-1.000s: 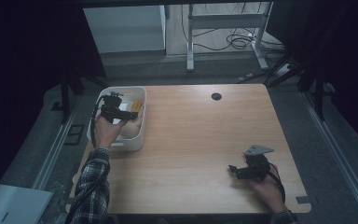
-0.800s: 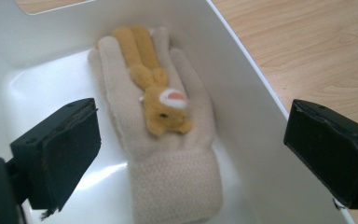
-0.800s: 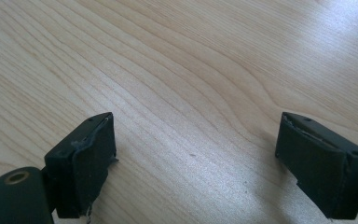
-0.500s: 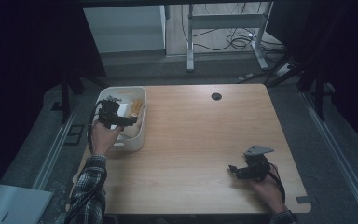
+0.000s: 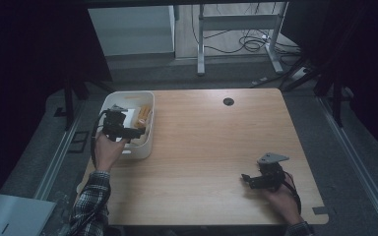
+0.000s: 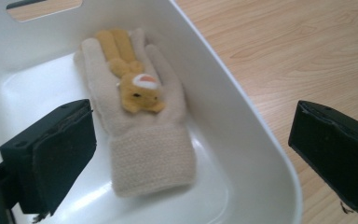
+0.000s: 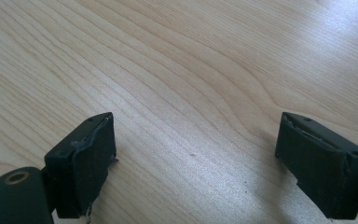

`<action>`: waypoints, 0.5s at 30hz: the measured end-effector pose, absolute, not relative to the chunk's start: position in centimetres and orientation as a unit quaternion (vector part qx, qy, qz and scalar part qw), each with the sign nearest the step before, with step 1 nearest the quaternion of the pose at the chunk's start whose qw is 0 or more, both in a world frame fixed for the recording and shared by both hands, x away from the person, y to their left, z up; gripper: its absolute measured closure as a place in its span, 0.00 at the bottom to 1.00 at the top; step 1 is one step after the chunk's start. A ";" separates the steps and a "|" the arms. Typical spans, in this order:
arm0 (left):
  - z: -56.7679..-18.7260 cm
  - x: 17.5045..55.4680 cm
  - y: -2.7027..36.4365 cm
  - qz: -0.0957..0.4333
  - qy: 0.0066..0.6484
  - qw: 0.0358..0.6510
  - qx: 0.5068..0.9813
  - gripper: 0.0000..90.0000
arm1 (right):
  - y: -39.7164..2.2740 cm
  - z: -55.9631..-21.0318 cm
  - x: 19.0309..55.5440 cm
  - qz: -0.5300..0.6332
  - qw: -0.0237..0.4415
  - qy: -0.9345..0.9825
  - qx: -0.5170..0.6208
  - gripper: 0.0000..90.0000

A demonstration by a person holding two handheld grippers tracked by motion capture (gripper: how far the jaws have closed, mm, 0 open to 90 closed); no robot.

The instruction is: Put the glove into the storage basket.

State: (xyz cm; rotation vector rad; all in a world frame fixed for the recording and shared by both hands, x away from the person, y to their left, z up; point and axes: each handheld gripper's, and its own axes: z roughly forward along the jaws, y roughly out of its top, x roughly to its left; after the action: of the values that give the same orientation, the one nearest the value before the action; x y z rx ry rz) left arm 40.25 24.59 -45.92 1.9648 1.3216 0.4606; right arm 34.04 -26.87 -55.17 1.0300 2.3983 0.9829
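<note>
Nearest the person, the right gripper (image 5: 247, 178) sits low over the near right part of the table (image 5: 211, 147), close to the front edge, its jaws spread wide with nothing but bare wood between them. A broad stretch of open wood lies between it and the left side.

The left gripper (image 5: 137, 132) hangs above the white bin (image 5: 142, 147) at the table's left edge, released: in the left gripper view one jaw is over the inside and the other beyond the rim, over the wood. In the bin a cream glove (image 6: 140, 121) lies flat against the wall on the table side, cuff toward the camera, fingers pointing away along the bin's length. A small yellow plush toy (image 6: 130, 77) lies on it, along the same line.

Farther off, a dark round hole (image 5: 228, 102) sits near the table's far edge.
</note>
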 end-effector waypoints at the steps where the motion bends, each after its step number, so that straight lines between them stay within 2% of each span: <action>1: -45.8 40.1 24.5 0.179 0.509 0.359 0.762 0.01 | -26.9 -55.2 34.0 0.347 0.175 0.847 0.363 0.14; 15: -45.6 38.0 22.8 0.183 0.483 0.373 0.771 0.00 | -26.9 -55.1 34.0 0.346 0.175 0.847 0.363 0.14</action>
State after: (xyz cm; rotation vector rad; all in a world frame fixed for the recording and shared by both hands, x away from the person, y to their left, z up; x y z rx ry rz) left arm 38.03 22.85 -45.61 1.9746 1.2373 0.4694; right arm 34.04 -26.89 -55.15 1.0291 2.4004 0.9789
